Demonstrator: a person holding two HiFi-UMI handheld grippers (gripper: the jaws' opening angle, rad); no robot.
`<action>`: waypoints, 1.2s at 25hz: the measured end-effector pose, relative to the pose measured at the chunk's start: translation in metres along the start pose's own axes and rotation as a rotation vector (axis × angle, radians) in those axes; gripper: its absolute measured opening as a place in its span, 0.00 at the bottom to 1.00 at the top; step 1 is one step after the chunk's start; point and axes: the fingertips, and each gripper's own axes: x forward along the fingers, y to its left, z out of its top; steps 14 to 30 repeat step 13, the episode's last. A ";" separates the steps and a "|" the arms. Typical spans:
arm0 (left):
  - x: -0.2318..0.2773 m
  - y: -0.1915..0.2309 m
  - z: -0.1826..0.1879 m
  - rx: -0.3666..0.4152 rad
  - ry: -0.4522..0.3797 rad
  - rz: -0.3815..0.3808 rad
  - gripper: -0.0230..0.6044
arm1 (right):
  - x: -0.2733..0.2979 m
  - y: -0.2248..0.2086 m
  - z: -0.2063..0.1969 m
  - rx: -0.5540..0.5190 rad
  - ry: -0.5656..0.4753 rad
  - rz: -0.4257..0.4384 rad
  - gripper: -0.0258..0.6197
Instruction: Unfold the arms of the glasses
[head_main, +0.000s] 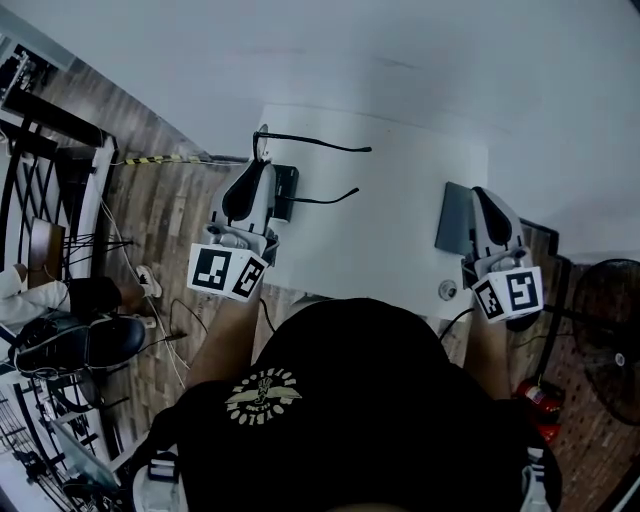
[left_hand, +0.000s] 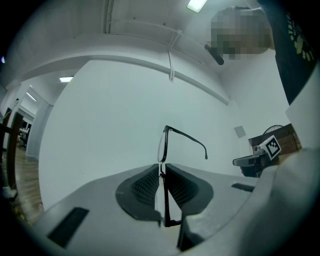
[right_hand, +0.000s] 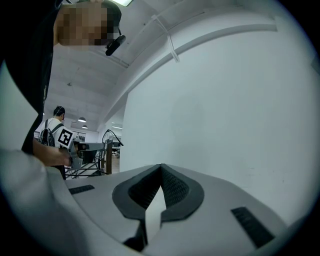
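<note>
The black thin-framed glasses (head_main: 310, 144) hang in the air over the left end of the white table (head_main: 400, 220). Both arms stick out to the right, away from the front. My left gripper (head_main: 262, 163) is shut on the front of the frame. In the left gripper view the glasses (left_hand: 165, 145) stand edge-on between the pads, one arm (left_hand: 187, 136) reaching right. My right gripper (head_main: 480, 196) hovers at the table's right end, shut with nothing in it. Its pads (right_hand: 172, 185) meet at the tips in the right gripper view.
A black flat piece (head_main: 286, 190) lies under the left gripper and a grey one (head_main: 455, 220) beside the right. A small round white thing (head_main: 447, 290) sits near the front edge. A fan (head_main: 605, 330) stands at right, cables and a dark bag (head_main: 80, 340) on the wooden floor at left.
</note>
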 end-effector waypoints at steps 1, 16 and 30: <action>-0.001 0.000 0.001 -0.002 -0.001 -0.006 0.11 | 0.000 0.003 0.001 0.001 -0.002 -0.002 0.04; -0.017 0.016 -0.003 -0.022 0.035 -0.088 0.11 | -0.004 0.050 -0.002 0.026 0.013 -0.051 0.04; -0.017 0.016 -0.003 -0.022 0.035 -0.088 0.11 | -0.004 0.050 -0.002 0.026 0.013 -0.051 0.04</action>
